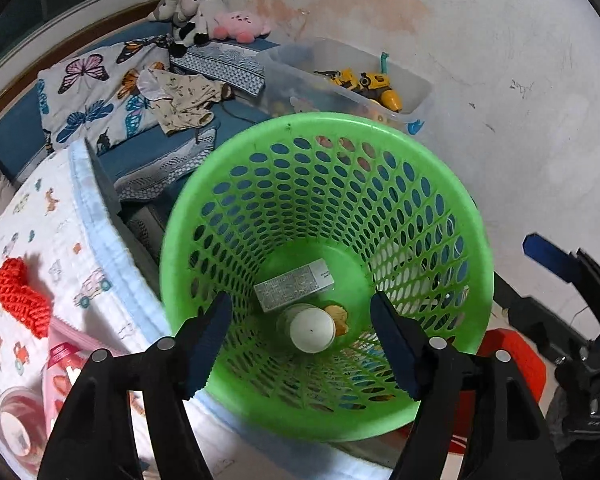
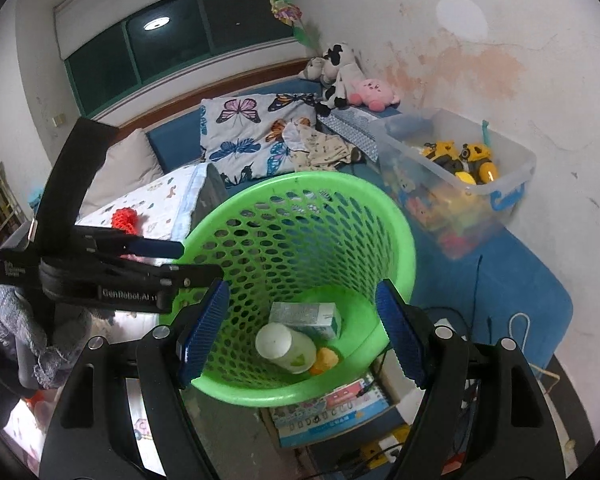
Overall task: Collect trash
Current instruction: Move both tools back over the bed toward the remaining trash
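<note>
Only the right wrist view shows the window [image 2: 172,36]. The green basket [image 1: 452,200] holds a box [image 1: 294,285], a bottle [image 1: 312,329] and a yellow scrap [image 2: 325,360]. The left gripper [image 1: 300,344] and the right gripper [image 2: 300,332] are both spread wide, holding nothing.

I saw a stained, scuffed white plaster wall [image 2: 480,60] behind a blue-covered bed [image 2: 520,280]. A dark, green-framed window [image 2: 172,40] reflected a round ceiling light [image 2: 156,23]. A butterfly-print pillow [image 2: 244,136] lay below it.
</note>
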Demonstrator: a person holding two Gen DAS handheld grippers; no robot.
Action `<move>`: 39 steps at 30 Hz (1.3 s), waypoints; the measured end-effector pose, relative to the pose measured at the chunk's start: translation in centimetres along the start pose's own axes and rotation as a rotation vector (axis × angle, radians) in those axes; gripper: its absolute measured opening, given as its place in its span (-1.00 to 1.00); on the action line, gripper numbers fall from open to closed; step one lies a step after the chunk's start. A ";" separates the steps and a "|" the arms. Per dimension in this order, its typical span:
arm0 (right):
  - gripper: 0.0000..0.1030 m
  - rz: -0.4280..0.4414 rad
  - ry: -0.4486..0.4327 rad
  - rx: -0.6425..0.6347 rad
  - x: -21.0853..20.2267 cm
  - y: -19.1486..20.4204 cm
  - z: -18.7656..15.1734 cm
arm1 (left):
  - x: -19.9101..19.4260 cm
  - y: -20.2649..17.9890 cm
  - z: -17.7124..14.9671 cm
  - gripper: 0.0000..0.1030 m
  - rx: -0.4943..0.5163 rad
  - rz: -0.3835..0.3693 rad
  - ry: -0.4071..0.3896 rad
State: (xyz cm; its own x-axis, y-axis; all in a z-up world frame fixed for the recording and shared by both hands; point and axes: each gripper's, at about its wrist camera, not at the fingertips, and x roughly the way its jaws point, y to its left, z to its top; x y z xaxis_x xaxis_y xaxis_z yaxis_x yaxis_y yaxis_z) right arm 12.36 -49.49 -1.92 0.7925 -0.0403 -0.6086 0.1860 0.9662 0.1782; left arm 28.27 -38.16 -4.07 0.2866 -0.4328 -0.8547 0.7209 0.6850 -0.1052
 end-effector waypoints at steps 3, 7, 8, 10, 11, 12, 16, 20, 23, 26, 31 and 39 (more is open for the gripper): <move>0.47 0.016 0.001 -0.006 -0.5 0.8 -0.4 | -2.4 0.4 -0.3 0.34 0.004 0.034 -0.055; 0.47 0.045 -0.006 -0.023 -1.5 2.4 -0.9 | -6.6 1.0 -1.2 0.34 0.013 0.073 -0.135; 0.47 0.054 -0.006 -0.027 -1.6 2.8 -1.0 | -7.6 1.3 -1.4 0.34 0.012 0.084 -0.149; 0.47 0.073 -0.005 -0.042 -2.0 3.8 -1.3 | -9.5 1.9 -2.1 0.34 0.002 0.097 -0.178; 0.47 0.083 -0.005 -0.055 -2.1 4.7 -1.6 | -10.5 2.2 -2.5 0.34 -0.002 0.110 -0.194; 0.47 0.095 -0.001 -0.061 -2.2 5.3 -1.8 | -11.4 2.6 -2.9 0.34 -0.006 0.129 -0.210; 0.47 0.130 0.029 -0.102 -1.7 7.9 -2.8 | -15.7 5.0 -5.4 0.35 -0.046 0.174 -0.266; 0.47 0.185 0.054 -0.137 -1.1 11.2 -3.7 | -18.7 7.6 -8.0 0.42 -0.110 0.217 -0.292; 0.47 0.234 0.075 -0.165 -0.4 13.8 -4.2 | -21.1 9.4 -10.4 0.43 -0.146 0.245 -0.315; 0.47 0.268 0.114 -0.203 0.9 16.3 -5.1 | -22.8 10.8 -12.7 0.44 -0.169 0.299 -0.332; 0.47 0.323 0.165 -0.248 2.9 20.0 -6.0 | -25.0 13.3 -16.8 0.49 -0.228 0.326 -0.342; 0.44 0.325 0.229 -0.291 6.7 23.4 -6.9 | -26.2 16.3 -23.1 0.49 -0.316 0.370 -0.305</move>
State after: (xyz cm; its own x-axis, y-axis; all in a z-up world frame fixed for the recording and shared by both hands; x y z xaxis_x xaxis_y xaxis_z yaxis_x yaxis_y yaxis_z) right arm 18.07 -25.41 -7.18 0.6281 0.3004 -0.7178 -0.2458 0.9518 0.1833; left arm 17.93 -2.15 4.90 0.6869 -0.2485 -0.6829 0.3277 0.9447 -0.0141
